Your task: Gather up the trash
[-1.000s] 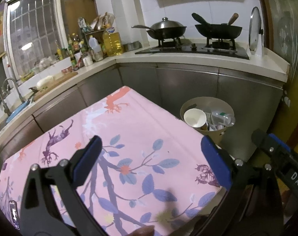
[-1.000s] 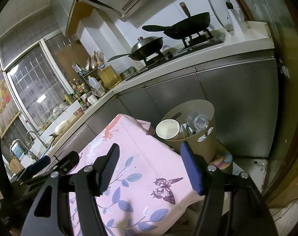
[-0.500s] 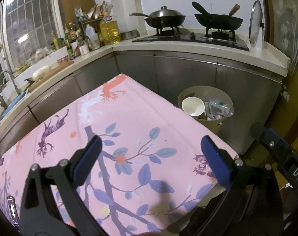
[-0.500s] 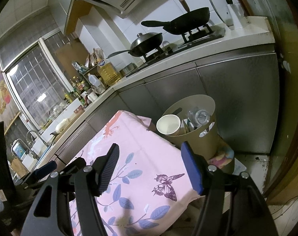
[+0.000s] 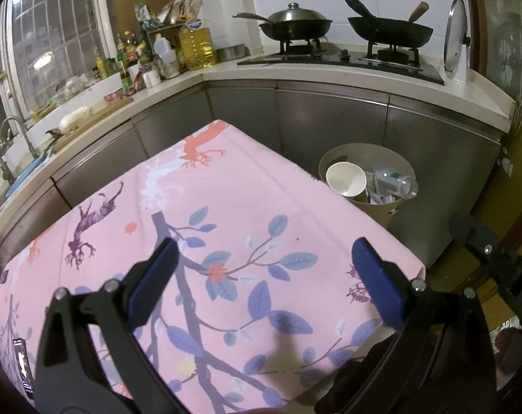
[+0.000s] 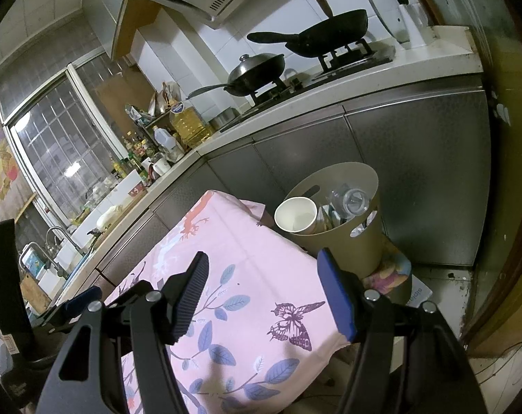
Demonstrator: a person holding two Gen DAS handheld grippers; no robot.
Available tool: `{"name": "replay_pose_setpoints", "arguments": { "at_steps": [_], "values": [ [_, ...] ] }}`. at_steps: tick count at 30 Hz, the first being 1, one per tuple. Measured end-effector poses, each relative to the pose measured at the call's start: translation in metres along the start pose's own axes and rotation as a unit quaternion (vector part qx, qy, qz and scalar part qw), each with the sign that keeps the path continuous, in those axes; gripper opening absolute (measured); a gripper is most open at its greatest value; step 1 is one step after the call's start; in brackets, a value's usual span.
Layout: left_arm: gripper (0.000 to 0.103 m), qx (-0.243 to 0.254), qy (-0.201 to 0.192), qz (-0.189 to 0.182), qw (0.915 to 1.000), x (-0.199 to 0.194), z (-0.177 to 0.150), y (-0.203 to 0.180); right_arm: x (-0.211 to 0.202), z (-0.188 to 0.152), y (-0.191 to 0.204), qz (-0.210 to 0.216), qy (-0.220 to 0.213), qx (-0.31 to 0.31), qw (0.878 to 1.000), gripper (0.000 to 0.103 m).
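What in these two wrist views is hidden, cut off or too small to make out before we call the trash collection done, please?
- Lower contents of the trash bin: both views, hidden by its wall, the paper cup and plastic bottle.
- Floor under the table: hidden by the pink tablecloth.
- Dark object at the cloth's near-left edge: left view, cut off by the frame.
- Labels on the counter bottles: too small.

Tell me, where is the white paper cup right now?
The white paper cup sits in the beige bin on the floor, just past the pink tablecloth's far corner, beside a clear plastic bottle, below the stove counter.
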State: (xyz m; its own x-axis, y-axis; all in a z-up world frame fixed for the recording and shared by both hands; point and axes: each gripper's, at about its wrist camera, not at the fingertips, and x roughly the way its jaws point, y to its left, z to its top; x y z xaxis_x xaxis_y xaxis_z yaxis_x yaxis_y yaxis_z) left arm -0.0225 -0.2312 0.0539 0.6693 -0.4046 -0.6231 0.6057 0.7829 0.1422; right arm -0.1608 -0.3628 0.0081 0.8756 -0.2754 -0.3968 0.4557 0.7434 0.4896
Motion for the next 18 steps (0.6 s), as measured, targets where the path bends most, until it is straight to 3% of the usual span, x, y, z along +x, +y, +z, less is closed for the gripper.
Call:
{"name": "replay_pose_setpoints", "arguments": {
  "at_steps": [18],
  "values": [
    [0.097, 0.0, 0.002, -0.002, 1.0, 0.0012, -0.001, 0.0008, -0.0004, 0.0015, -0.0003, 0.0, 0.0, 0.001, 1.0, 0.063]
  ]
}}
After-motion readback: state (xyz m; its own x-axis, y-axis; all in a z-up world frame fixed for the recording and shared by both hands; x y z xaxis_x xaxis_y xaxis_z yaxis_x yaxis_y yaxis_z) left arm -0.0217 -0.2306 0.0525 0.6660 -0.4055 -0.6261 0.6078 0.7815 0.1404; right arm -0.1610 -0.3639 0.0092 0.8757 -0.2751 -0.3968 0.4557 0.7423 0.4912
